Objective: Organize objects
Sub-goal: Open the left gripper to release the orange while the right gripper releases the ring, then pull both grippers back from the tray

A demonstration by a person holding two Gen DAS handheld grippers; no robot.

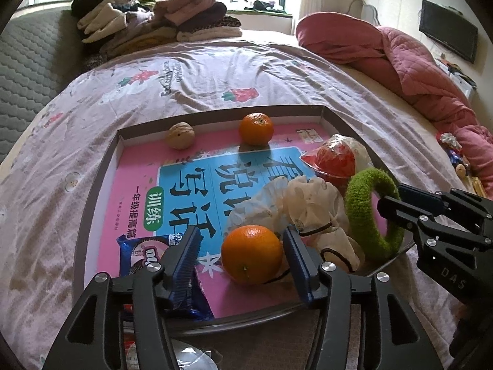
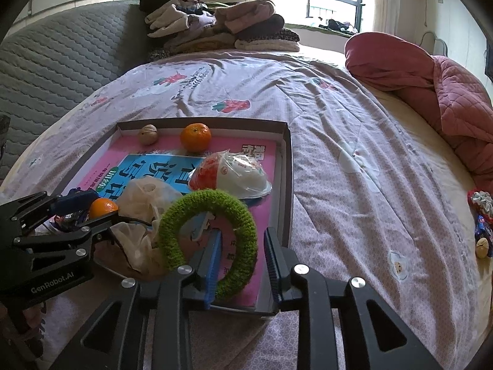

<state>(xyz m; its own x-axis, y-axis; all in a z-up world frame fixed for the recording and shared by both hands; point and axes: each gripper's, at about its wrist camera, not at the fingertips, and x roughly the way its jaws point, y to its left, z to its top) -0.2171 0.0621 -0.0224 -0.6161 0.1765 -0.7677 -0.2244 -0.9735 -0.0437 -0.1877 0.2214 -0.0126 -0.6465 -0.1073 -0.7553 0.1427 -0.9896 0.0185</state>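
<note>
A shallow box tray (image 1: 101,169) (image 2: 285,166) lies on the bed with a pink and blue booklet inside. My left gripper (image 1: 242,254) (image 2: 83,208) is open, its jaws on either side of a near orange (image 1: 251,254) (image 2: 103,208). My right gripper (image 2: 242,254) (image 1: 391,203) is open, its jaws straddling the near side of a green knitted ring (image 2: 209,240) (image 1: 372,212). Also in the tray are a far orange (image 1: 256,129) (image 2: 195,137), a walnut (image 1: 181,135) (image 2: 148,134), a red and white wrapped bowl (image 2: 234,175) (image 1: 337,160), a cream scrunchie (image 1: 317,212) (image 2: 138,215) and a blue snack packet (image 1: 144,256).
A pile of folded clothes (image 1: 154,18) (image 2: 215,24) sits at the far end of the bed. A red quilt (image 1: 400,61) (image 2: 431,86) lies on the right. Small loose items (image 2: 482,222) (image 1: 456,154) lie at the bed's right edge. A grey padded headboard (image 2: 55,58) stands on the left.
</note>
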